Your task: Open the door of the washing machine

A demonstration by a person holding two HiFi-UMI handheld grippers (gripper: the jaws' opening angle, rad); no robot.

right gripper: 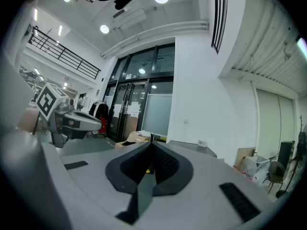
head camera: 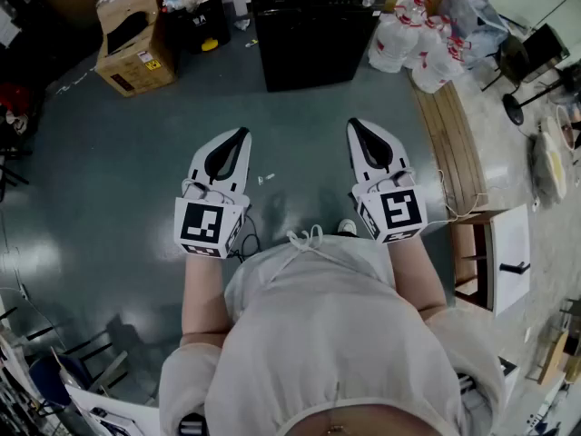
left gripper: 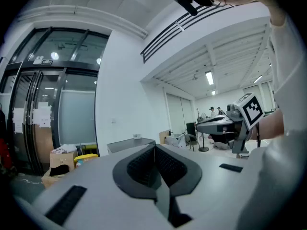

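The washing machine (head camera: 313, 25) is a black box on the grey floor at the top middle of the head view, its door closed as far as I can see. Both grippers are held level in front of the person, well short of it. My left gripper (head camera: 242, 133) has its jaws together with nothing between them. My right gripper (head camera: 355, 123) is likewise shut and empty. In the left gripper view the closed tips (left gripper: 154, 146) point past the machine's flat top (left gripper: 130, 143). The right gripper view shows shut tips (right gripper: 152, 141) and that top (right gripper: 194, 147) beyond.
A cardboard box (head camera: 134, 48) and a yellow-lidded bin (head camera: 191, 3) stand left of the machine. White plastic bags (head camera: 419, 48) lie to its right. A wooden platform (head camera: 454, 143) and a white cabinet (head camera: 510, 257) line the right side.
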